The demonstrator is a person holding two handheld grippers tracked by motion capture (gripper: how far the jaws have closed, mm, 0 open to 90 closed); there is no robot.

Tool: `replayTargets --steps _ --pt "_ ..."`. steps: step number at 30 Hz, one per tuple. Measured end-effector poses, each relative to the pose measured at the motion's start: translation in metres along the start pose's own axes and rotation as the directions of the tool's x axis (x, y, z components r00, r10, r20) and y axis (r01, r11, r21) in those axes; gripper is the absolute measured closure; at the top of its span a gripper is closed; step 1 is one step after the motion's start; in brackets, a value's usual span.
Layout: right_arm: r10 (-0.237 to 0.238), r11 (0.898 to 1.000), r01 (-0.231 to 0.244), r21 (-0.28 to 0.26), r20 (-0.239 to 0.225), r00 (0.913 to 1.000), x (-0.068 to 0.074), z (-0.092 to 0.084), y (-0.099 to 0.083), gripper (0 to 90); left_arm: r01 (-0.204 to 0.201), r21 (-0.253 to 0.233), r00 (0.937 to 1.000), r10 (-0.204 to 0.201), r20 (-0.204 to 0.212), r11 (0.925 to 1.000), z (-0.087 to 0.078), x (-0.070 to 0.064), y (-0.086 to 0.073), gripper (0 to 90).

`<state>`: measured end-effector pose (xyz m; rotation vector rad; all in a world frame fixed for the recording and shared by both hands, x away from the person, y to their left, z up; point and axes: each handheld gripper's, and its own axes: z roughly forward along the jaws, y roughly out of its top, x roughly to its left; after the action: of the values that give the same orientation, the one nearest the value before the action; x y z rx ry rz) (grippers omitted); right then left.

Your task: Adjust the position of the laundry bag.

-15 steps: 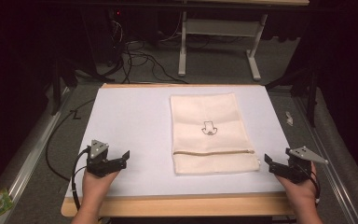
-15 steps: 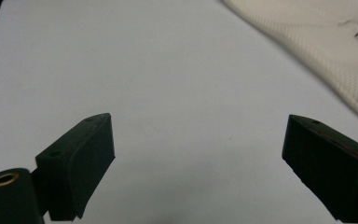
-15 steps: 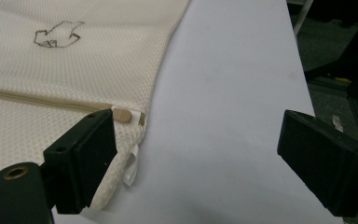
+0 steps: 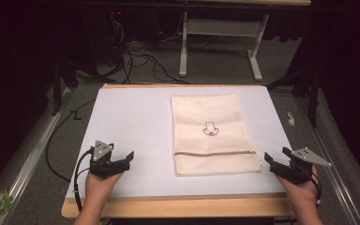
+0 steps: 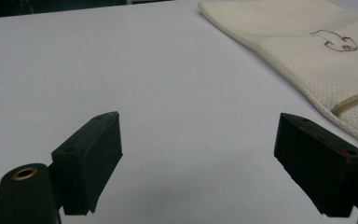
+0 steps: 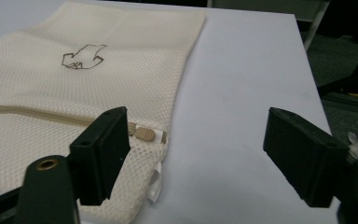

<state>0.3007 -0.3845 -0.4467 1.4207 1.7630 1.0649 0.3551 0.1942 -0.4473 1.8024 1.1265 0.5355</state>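
Flat, cream mesh laundry bag (image 4: 212,133), zipped, small dark printed emblem (image 4: 211,128)

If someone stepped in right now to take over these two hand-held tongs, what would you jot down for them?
Left tongs: open, empty, over the bare white mat, apart from the bag.
Right tongs: open, empty, beside the bag's near right corner, by the zipper pull.
Mesh bag: flat on the mat, zipper closed near the front edge.
Done: nothing visible. Left: likely gripping the pull and opening the bag.
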Motion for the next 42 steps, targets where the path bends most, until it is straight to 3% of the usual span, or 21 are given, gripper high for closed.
replayTargets --steps 7,10,11,17,24,25,27,28,29,31,32,33,35,36,38,42 --pt "0.016 0.999 -0.016 0.028 -0.032 0.9994 0.001 0.006 -0.001 33.7 -0.042 0.0 0.999 0.042 0.014 0.9991 0.005 -0.009 -0.001 20.5" --pt "0.013 0.997 -0.008 0.078 -0.065 0.9978 0.005 0.015 -0.004 39.6 -0.047 0.01 0.9988 0.047 0.011 0.9988 0.006 -0.009 -0.002 21.1" --pt "0.003 0.993 0.007 0.118 -0.078 0.9969 0.008 0.02 -0.006 44.4 -0.051 0.013 0.9986 0.051 0.009 0.9986 0.007 -0.009 -0.003 21.9" --pt "0.005 0.984 0.013 0.18 -0.101 0.9949 0.017 0.03 -0.008 52.5 -0.066 0.022 0.9977 0.066 0.016 0.9976 0.008 -0.014 -0.004 23.2" --pt "-0.006 0.972 0.036 0.232 -0.126 0.992 0.025 0.042 -0.009 47.5 -0.066 0.04 0.9966 0.064 0.052 0.997 0.012 -0.022 -0.003 23.0" --pt "-0.01 0.965 0.043 0.259 -0.128 0.9917 0.027 0.045 -0.01 52.5 -0.069 0.041 0.9962 0.067 0.056 0.9967 0.012 -0.024 -0.003 23.0" --pt "-0.019 0.964 0.05 0.261 -0.12 0.9926 0.027 0.044 -0.01 54.9 -0.071 0.045 0.9954 0.068 0.068 0.9964 0.013 -0.028 -0.003 23.0" --pt "-0.021 0.964 0.053 0.262 -0.12 0.9925 0.027 0.043 -0.01 62.3 -0.071 0.046 0.9949 0.067 0.075 0.9964 0.014 -0.03 -0.002 23.0" --pt "-0.021 0.964 0.053 0.262 -0.12 0.9925 0.027 0.043 -0.01 62.3 -0.075 0.048 0.9943 0.071 0.079 0.9961 0.015 -0.032 -0.002 23.0" --pt "-0.027 0.963 0.062 0.262 -0.135 0.9905 0.023 0.041 -0.011 78.2 -0.085 0.052 0.9936 0.081 0.079 0.9951 0.019 -0.035 -0.002 23.0" --pt "-0.027 0.963 0.062 0.262 -0.135 0.9905 0.023 0.041 -0.011 78.2 -0.084 0.058 0.9938 0.079 0.078 0.9948 0.023 -0.037 -0.002 23.0" --pt "-0.03 0.962 0.067 0.264 -0.141 0.9895 0.023 0.04 -0.011 83.3 -0.081 0.072 0.9939 0.076 0.08 0.9941 0.028 -0.039 -0.002 23.1" --pt "-0.04 0.961 0.077 0.264 -0.142 0.9891 0.025 0.039 -0.011 85.7 -0.089 0.096 0.9925 0.08 0.093 0.9914 0.044 -0.05 -0.001 23.9" --pt "-0.04 0.961 0.077 0.264 -0.142 0.9891 0.025 0.039 -0.011 85.7 -0.089 0.096 0.9925 0.08 0.093 0.9914 0.044 -0.05 -0.001 25.7" --pt "-0.056 0.959 0.095 0.267 -0.151 0.9869 0.03 0.038 -0.011 86.4 -0.118 0.107 0.9899 0.109 0.091 0.9872 0.052 -0.061 0.001 26.7" --pt "-0.088 0.952 0.14 0.271 -0.194 0.977 0.042 0.036 -0.011 86.9 -0.136 0.113 0.9811 0.118 0.153 0.9842 0.068 -0.085 0.004 28.6"
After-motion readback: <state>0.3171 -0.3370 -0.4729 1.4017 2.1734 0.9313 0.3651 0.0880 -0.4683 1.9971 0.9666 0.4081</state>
